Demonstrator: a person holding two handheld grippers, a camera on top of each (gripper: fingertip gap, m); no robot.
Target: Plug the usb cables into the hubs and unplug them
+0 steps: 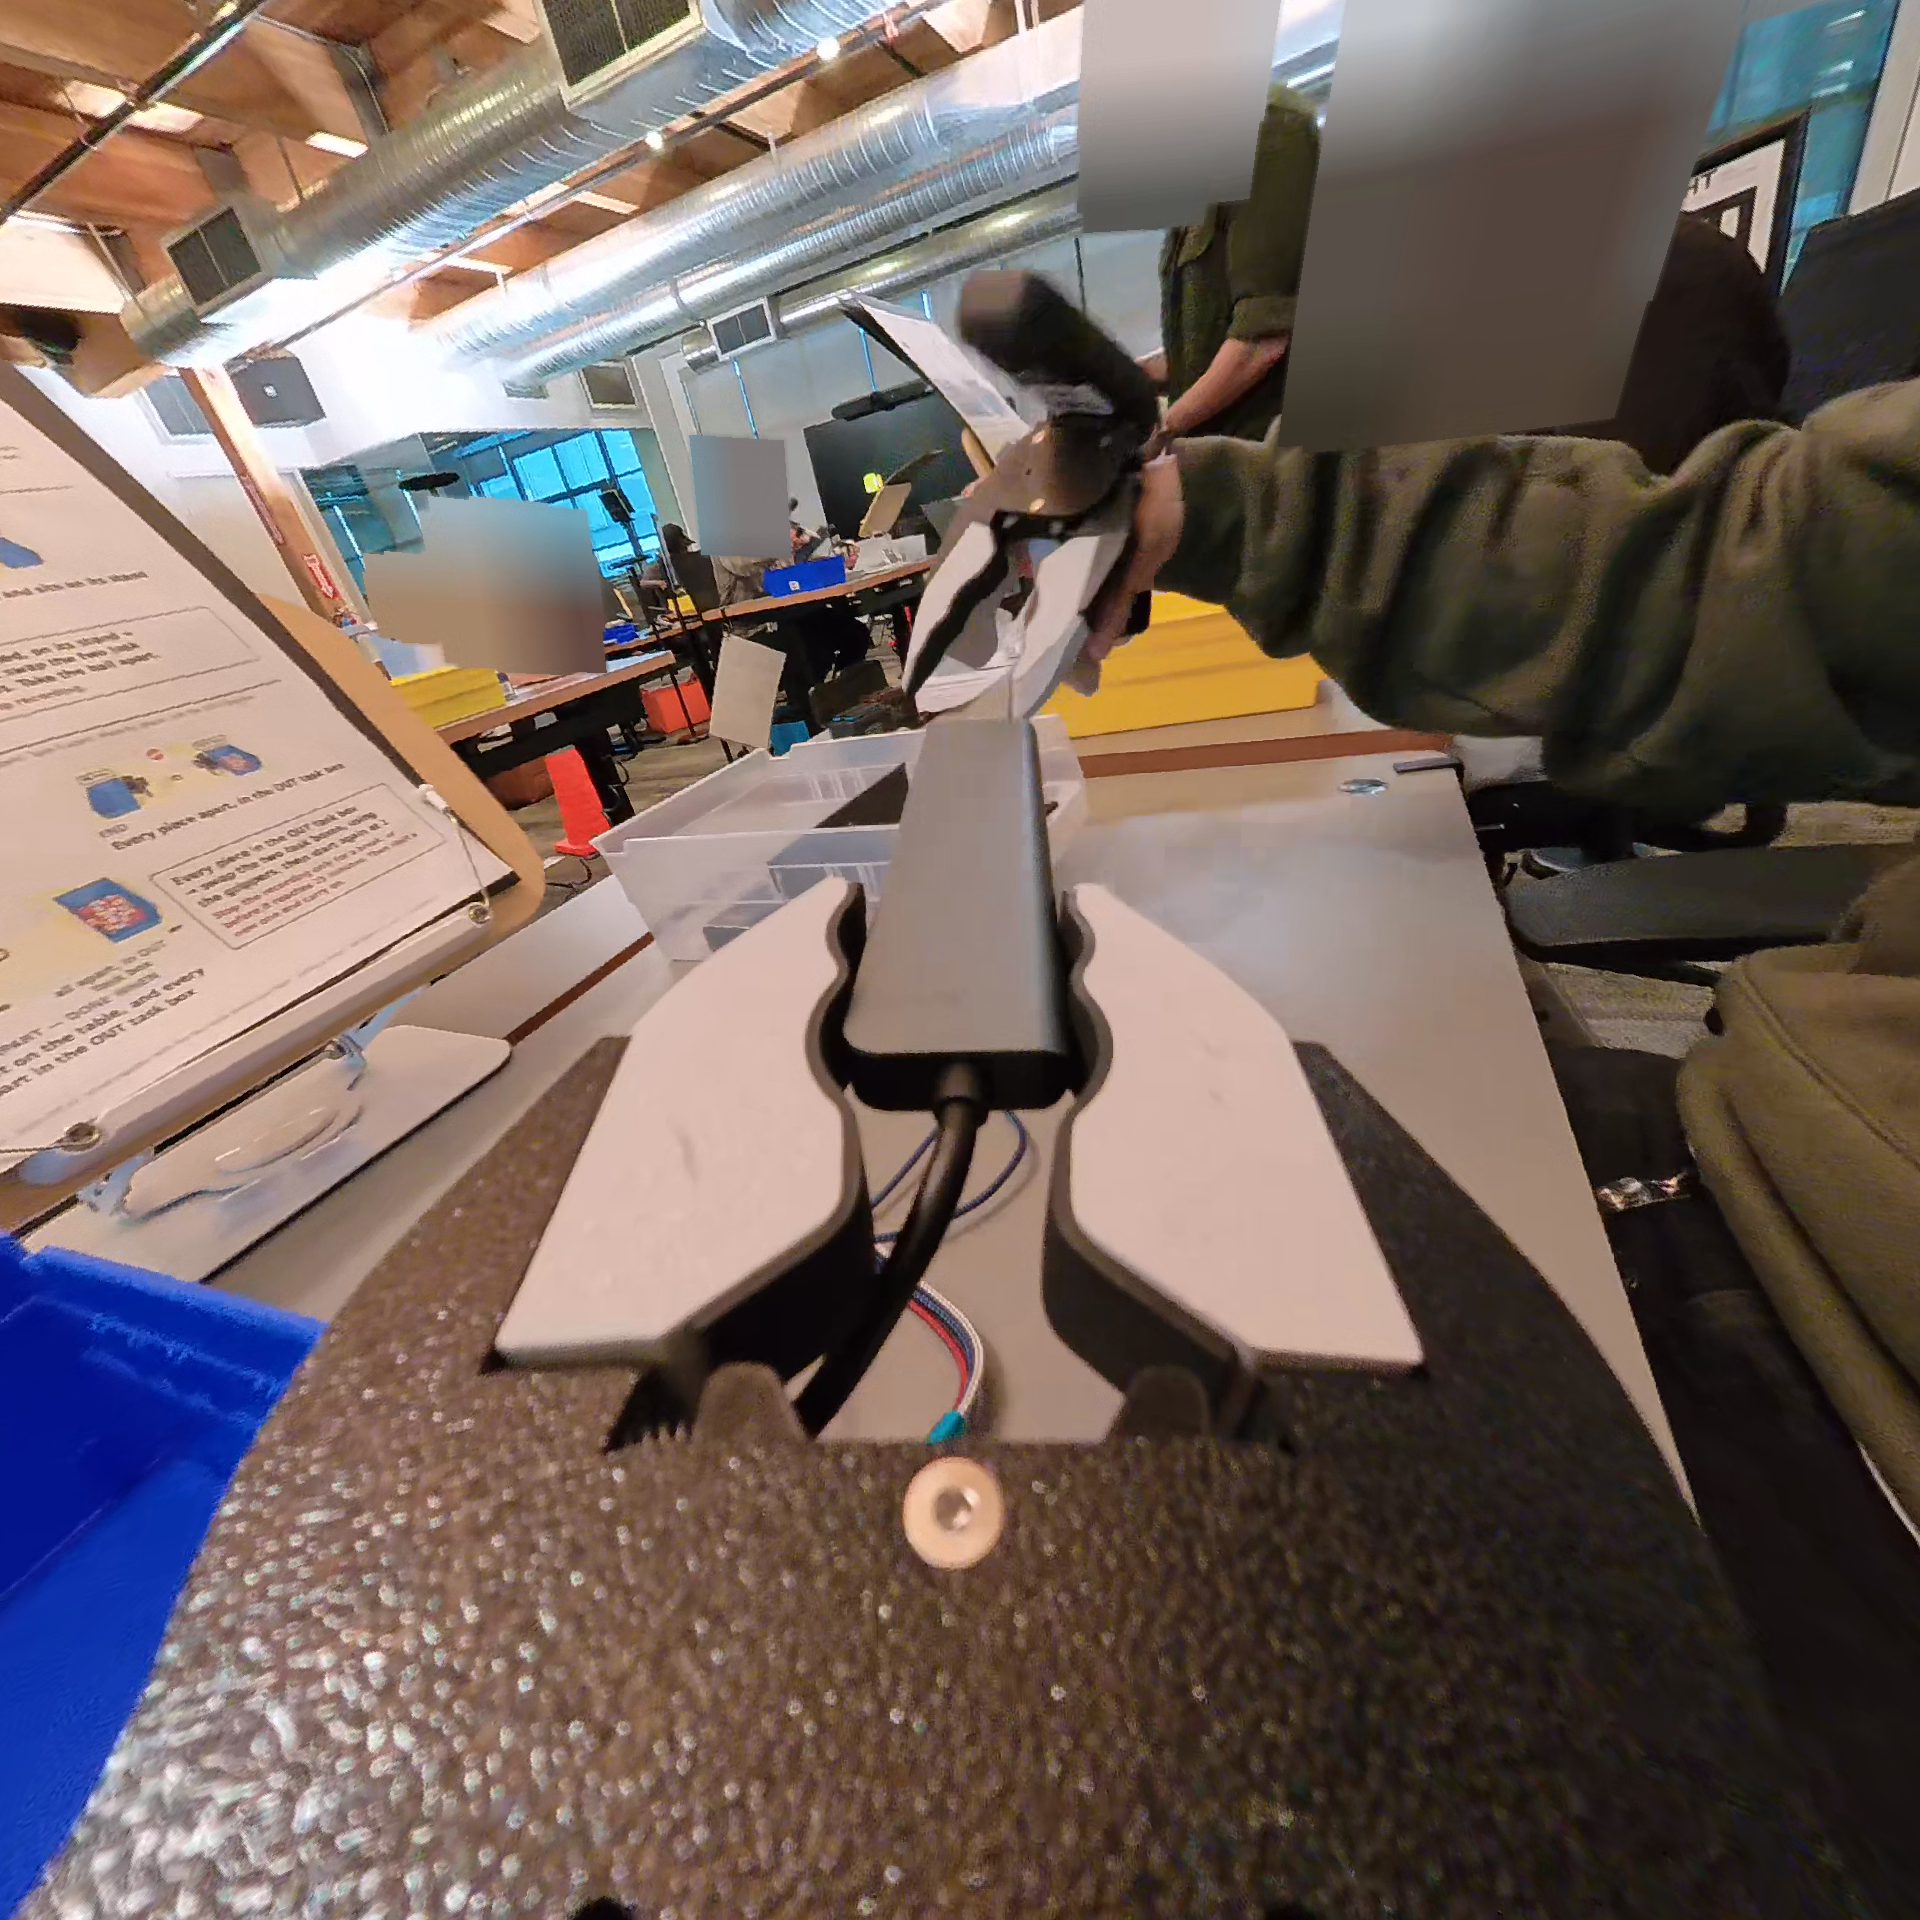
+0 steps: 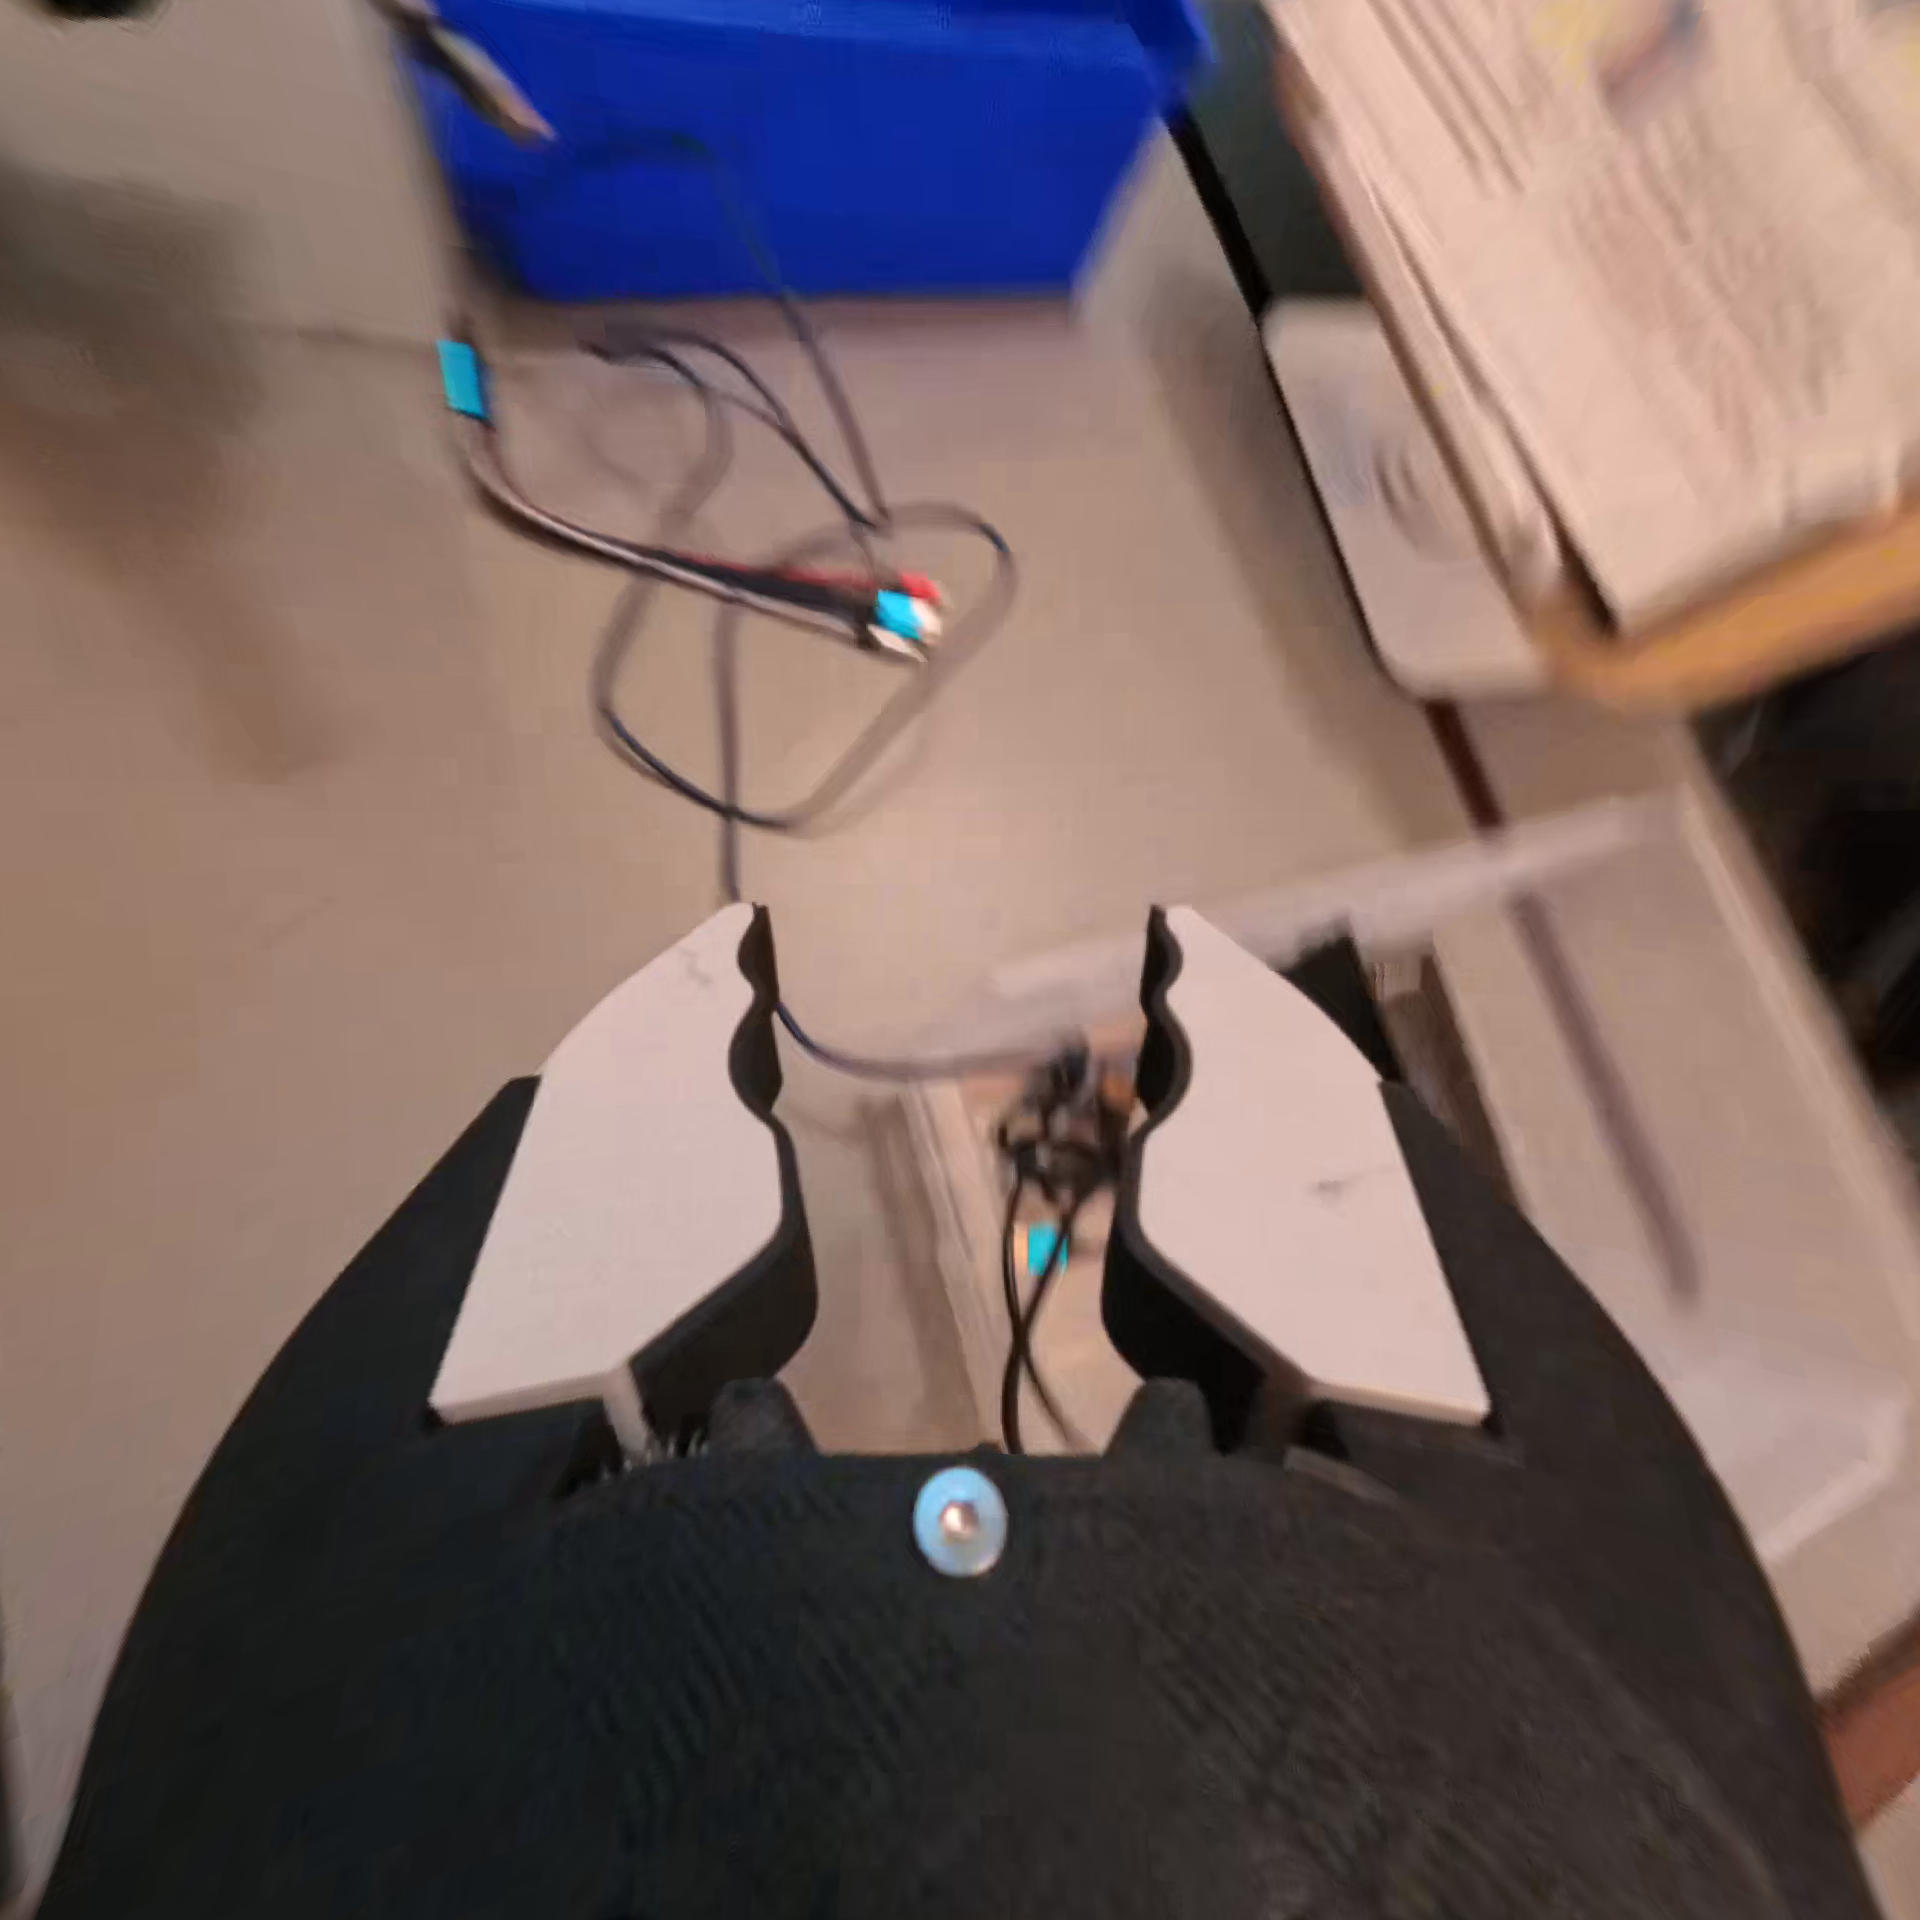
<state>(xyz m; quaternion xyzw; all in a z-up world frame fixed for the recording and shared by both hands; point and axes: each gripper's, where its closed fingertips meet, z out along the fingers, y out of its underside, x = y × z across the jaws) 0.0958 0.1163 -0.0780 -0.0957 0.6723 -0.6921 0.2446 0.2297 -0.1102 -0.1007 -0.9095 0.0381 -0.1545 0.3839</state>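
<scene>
My left gripper (image 1: 961,914) is shut on a dark grey USB hub (image 1: 971,852) and holds it above the table, pointing away; the hub's black cable (image 1: 914,1226) hangs down between the fingers. My right gripper (image 2: 956,925) is open and empty above the table. It also shows in the left wrist view (image 1: 987,665), raised just beyond the hub's far end, held by a hand in a green sleeve. Below it in the blurred right wrist view, thin USB cables with red, blue and white plugs (image 2: 902,613) lie looped on the grey table (image 2: 260,935).
A blue bin (image 2: 810,156) stands at the table's edge, also in the left wrist view (image 1: 104,1455). An instruction sheet on a tilted stand (image 1: 187,831) is at left. A clear plastic tray (image 1: 748,842) and yellow bins (image 1: 1205,665) lie beyond. People stand behind.
</scene>
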